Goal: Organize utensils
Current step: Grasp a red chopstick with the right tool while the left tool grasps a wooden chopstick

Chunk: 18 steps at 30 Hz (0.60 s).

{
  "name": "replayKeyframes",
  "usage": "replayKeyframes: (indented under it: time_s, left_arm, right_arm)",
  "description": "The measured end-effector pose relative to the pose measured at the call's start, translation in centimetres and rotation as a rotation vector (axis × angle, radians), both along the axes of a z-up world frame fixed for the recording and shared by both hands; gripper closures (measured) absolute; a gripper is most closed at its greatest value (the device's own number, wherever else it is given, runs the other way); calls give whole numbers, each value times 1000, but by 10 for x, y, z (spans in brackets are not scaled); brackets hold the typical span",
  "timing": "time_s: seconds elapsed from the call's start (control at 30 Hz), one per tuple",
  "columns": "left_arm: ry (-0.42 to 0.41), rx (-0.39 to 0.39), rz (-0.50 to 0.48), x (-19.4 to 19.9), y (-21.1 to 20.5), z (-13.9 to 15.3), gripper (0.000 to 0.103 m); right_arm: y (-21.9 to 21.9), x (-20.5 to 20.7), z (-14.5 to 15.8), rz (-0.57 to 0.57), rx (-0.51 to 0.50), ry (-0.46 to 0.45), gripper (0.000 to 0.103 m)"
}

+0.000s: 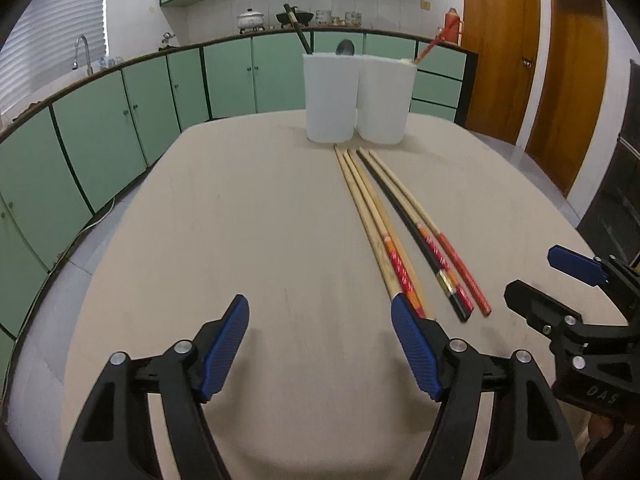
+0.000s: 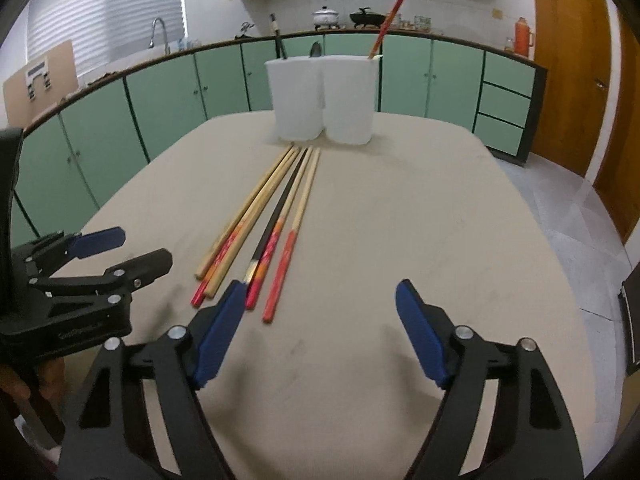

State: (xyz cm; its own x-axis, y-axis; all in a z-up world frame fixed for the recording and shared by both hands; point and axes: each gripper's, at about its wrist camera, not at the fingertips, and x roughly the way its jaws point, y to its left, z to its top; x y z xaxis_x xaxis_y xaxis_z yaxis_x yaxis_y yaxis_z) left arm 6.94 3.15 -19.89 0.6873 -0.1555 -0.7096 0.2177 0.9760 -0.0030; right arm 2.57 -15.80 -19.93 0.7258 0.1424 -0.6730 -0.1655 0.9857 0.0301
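Left wrist view. A beige table (image 1: 248, 216) was recorded, bearing a loose row of five chopsticks (image 1: 394, 224) laid side by side, lengthwise, right of centre. Four were pale wood with red or orange patterned handles; one was black with a gold band. Their tips lay just before a white two-compartment holder (image 1: 356, 96) at the far edge, in which a dark-handled utensil (image 1: 298, 26), a spoon (image 1: 345, 47) and a red chopstick (image 1: 431, 44) stood. The left gripper (image 1: 320, 344) was held wide, nothing between its blue pads; its right pad overlapped the handle ends of the nearest chopsticks in the picture, contact not determinable. The right gripper (image 1: 540, 280) was seen at the right edge, jaws apart and empty.

Right wrist view. The same chopsticks (image 2: 276, 224) appeared left of centre, all handle ends visible but one. The right gripper (image 2: 320, 328) was wide and empty. The left gripper (image 2: 132, 252) was seen at the left, parted, with part of a hand (image 2: 24, 396) beneath it. A cardboard box (image 2: 40, 76) on the counter appeared only here; an orange flask (image 2: 524, 36) appeared in both views.
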Motion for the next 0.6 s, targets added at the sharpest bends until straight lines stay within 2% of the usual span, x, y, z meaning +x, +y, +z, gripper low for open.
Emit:
replayKeyframes:
  time_s: [0.23, 0.3, 0.37, 0.53, 0.6]
  left_arm:
    - [25, -15, 12, 0, 7, -5, 36]
    - [28, -17, 13, 1, 7, -6, 36]
    - [30, -20, 11, 2, 8, -5, 36]
    - [34, -27, 0, 4, 5, -4, 36]
    - [40, -35, -7, 4, 4, -4, 36]
  right_arm:
    - [11, -1, -8, 30, -19, 25, 48]
    - [14, 0, -13, 34, -27, 37, 57]
    - [15, 2, -16, 38, -26, 50, 62]
    - [22, 4, -18, 49, -61, 46, 67]
    - [27, 5, -18, 62, -81, 40, 76]
